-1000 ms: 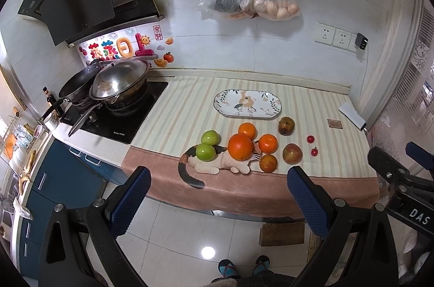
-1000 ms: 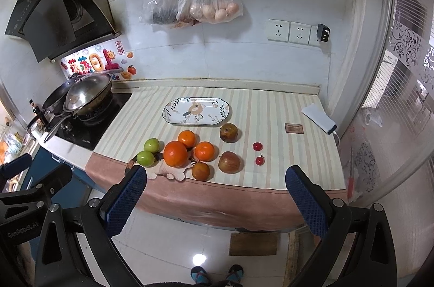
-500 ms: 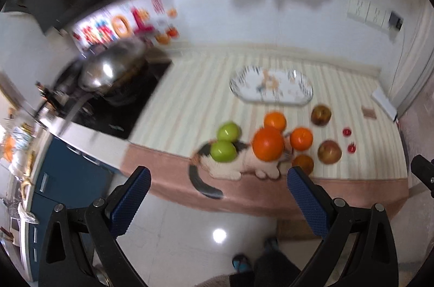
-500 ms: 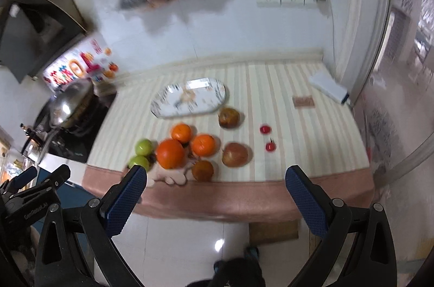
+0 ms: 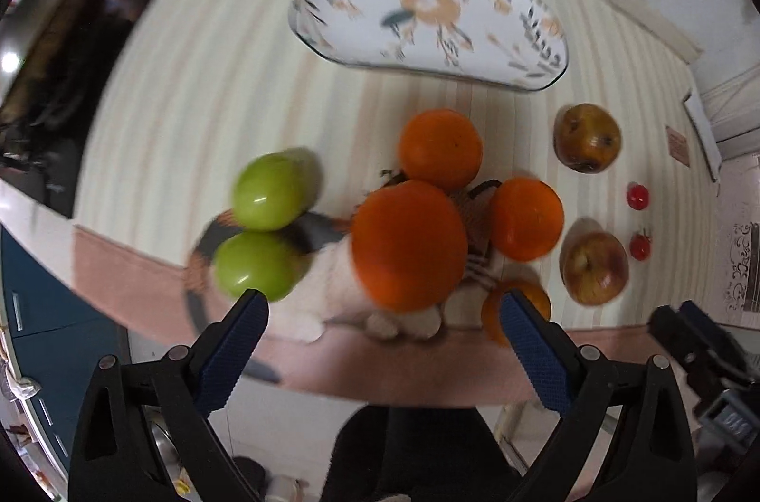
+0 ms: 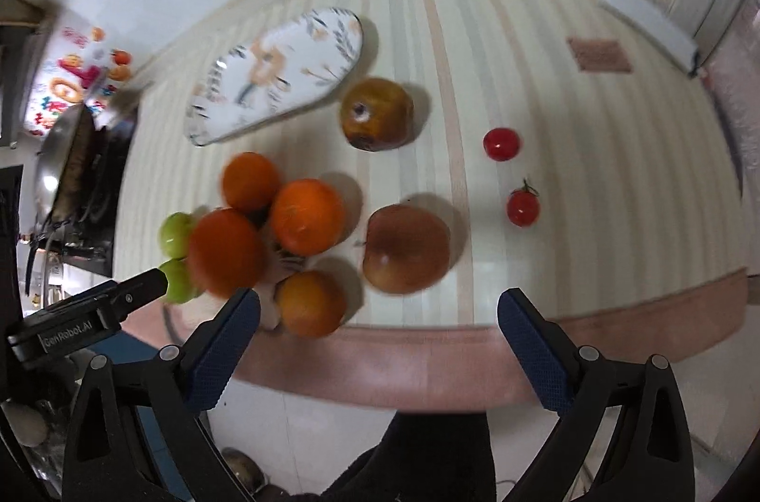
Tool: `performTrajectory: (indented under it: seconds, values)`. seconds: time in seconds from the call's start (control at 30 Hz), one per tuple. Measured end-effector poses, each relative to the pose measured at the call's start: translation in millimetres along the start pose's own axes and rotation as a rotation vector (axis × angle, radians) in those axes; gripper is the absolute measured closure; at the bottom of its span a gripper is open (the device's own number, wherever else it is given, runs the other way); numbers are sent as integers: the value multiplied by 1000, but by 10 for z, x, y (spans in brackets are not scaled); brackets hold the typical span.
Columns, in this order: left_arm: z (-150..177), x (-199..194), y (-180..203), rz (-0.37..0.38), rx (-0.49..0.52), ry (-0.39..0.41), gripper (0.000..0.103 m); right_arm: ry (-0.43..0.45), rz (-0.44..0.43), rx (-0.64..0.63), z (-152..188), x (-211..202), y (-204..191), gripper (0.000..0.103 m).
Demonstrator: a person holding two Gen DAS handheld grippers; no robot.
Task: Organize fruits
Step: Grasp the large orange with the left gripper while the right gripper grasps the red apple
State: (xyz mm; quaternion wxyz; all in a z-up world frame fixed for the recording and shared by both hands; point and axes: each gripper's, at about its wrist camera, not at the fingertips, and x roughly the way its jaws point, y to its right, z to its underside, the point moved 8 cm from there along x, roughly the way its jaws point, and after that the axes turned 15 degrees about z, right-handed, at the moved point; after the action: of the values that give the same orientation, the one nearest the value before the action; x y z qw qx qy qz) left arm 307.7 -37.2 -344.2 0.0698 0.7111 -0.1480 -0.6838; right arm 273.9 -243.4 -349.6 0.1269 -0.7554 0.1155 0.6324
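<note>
Landmark for all positions: the large orange [image 5: 409, 245], which sits near the front edge of the striped counter mat [image 5: 199, 74].

Left gripper [image 5: 382, 328]: jaws spread wide, nothing between the blue pads [image 5: 232, 347]. It hangs in front of the counter edge, with the large orange centred in the gap beyond the fingertips and no contact visible.

Right gripper [image 6: 379, 331]: jaws spread wide, nothing held. It hangs off the front edge of the mat, to the right of the large orange, facing a russet apple [image 6: 406, 248].

Fruit layout:
- Two green apples [image 5: 266, 229] lie just left of the large orange, one behind the other, apparently touching each other.
- Two medium oranges [image 5: 484, 179] sit against it, one behind and one to the right.
- A smaller orange [image 6: 311, 302] lies in front of it to the right, near the mat's pink border [image 6: 427, 355].
- The russet apple lies right of the medium orange; a second, browner apple [image 6: 377, 114] lies behind it.
- Two cherry tomatoes [image 6: 510, 174] lie furthest right, well apart from the large orange.

The oval floral plate [image 5: 430, 20] lies behind the large orange and carries no fruit. A printed cat figure [image 5: 332, 293] on the mat shows beneath the orange cluster. Both views are motion-blurred, strongest at the left margin.
</note>
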Motion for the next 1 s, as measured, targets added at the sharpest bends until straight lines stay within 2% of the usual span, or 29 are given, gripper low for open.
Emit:
performTrajectory:
  seconds: [0.13,0.33,0.43,0.5,0.63,0.67,0.7,0.77,0.83,1.0]
  values:
    - [-172,343,-45,0,-24,-79,3,-85,-15,7,-82,372,-27,2]
    - [-144,648,-128,-11,-41,-164,3,-159,-19,-4,-41,685,-112,5]
    - [-144,695,-149,2,-62,-165,4,-180,-23,-4,-38,776,-149,7]
    - [-156,710,-154,6,-68,-161,14,-187,-23,-4,-48,829,-174,10]
    - [-179,765,-150,11,-70,-160,19,-212,-22,-1,-38,910,-204,12]
    - [-191,821,-130,10,-65,-161,24,-219,-20,-3,-32,926,-212,12]
    - [-185,841,-126,9,-62,-164,26,-225,-20,-5,-25,946,-228,13]
    - [-184,932,-131,-3,-54,-155,26,-233,-18,-10,0,966,-224,16]
    - [-200,1005,-144,-1,-56,-144,26,-239,-12,-15,17,989,-216,24]
    - [-197,1004,-166,-1,-41,-127,27,-223,18,-18,3,1023,-214,35]
